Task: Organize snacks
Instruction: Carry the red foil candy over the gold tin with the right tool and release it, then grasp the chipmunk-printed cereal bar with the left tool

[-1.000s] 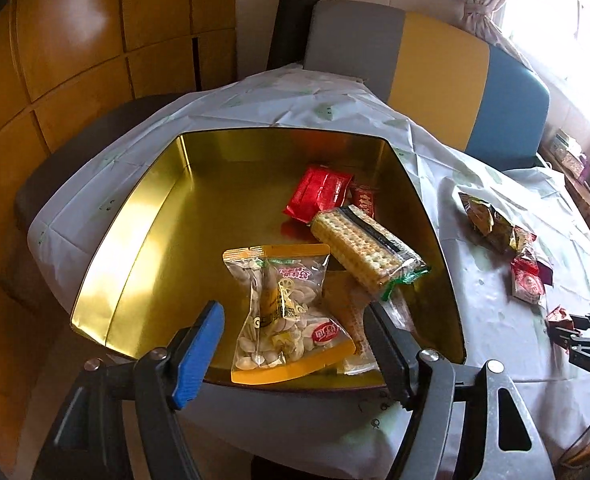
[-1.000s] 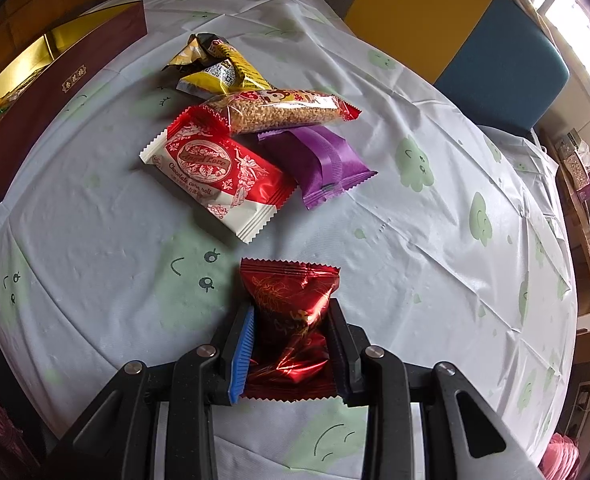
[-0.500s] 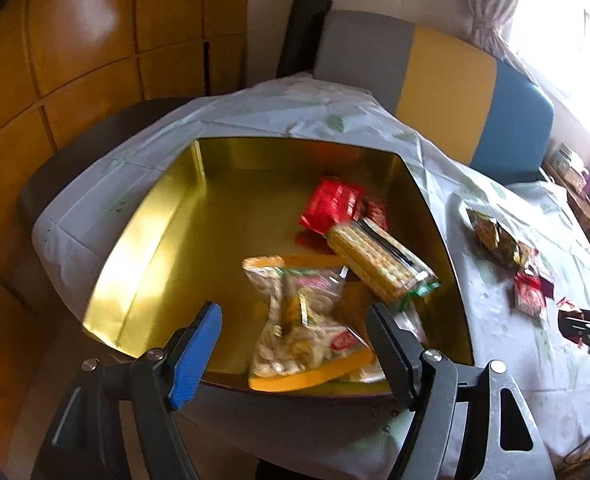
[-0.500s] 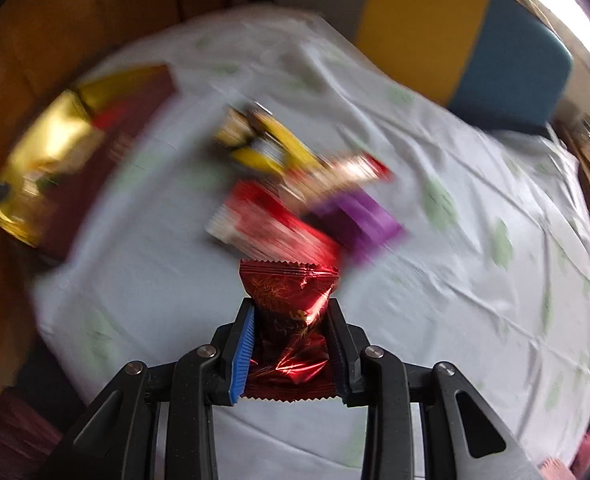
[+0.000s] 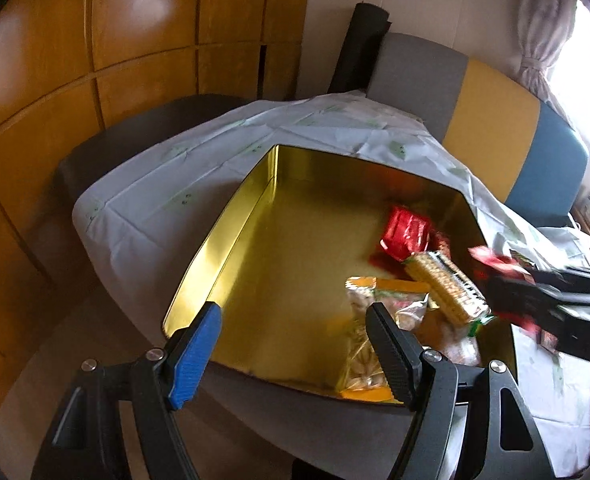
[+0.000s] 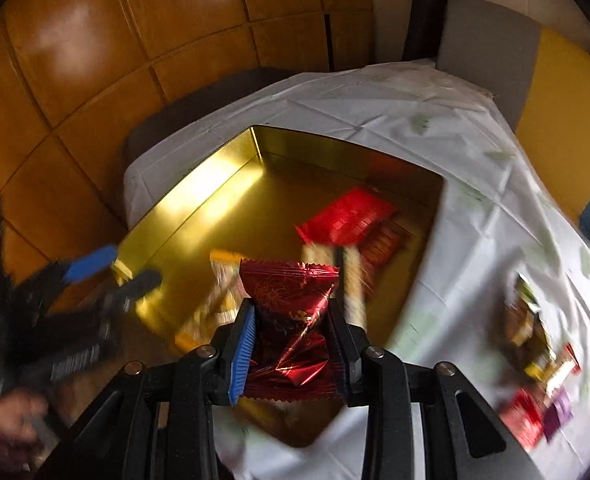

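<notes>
A dark red foil packet (image 6: 291,320) is clamped in the right gripper (image 6: 291,344) above the gold tin (image 6: 199,192). The left gripper (image 5: 295,344) is spread wide, empty, at the tin's near edge. If released too early, the packet could be dropped onto the tablecloth (image 6: 475,200).

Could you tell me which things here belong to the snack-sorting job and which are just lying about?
Job: right gripper, dark red packet, gold box, cracker pack, loose snacks.
Lying about: left gripper, tablecloth, chair, curtain.
</notes>
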Available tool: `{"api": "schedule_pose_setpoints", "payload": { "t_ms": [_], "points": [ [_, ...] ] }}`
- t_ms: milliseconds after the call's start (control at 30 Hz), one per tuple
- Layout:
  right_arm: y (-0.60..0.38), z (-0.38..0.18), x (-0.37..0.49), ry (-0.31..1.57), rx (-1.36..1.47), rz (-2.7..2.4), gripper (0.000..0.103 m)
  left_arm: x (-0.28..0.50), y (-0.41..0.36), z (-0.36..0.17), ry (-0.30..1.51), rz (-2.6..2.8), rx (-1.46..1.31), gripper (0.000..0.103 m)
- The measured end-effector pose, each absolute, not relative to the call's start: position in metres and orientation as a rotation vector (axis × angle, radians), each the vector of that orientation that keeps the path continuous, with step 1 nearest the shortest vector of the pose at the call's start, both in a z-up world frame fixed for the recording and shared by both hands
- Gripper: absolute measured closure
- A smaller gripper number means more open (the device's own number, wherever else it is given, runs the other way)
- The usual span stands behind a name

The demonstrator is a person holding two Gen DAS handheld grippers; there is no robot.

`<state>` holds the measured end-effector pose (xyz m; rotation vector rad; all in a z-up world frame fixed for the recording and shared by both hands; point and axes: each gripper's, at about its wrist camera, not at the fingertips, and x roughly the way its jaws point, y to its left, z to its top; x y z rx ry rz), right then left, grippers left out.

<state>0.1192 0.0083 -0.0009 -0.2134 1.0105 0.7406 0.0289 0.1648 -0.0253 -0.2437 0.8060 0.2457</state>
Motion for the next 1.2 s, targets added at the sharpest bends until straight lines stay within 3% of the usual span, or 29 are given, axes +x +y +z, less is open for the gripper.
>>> {"api": "schedule_pose_setpoints", "payload": {
  "t_ms": [267,1200],
  "points": [
    [0.028,-0.026,0.131,1.057,-0.178,0.754,0.059,0.029,0.167,-0.029,0.81,0.231,-0.243,0.028],
    [-0.178,-0.011,0.108,0.985,-0.086,0.426,0.059,0.026,0.097,-0.013,0.807,0.076,-0.095,0.028]
  ]
}}
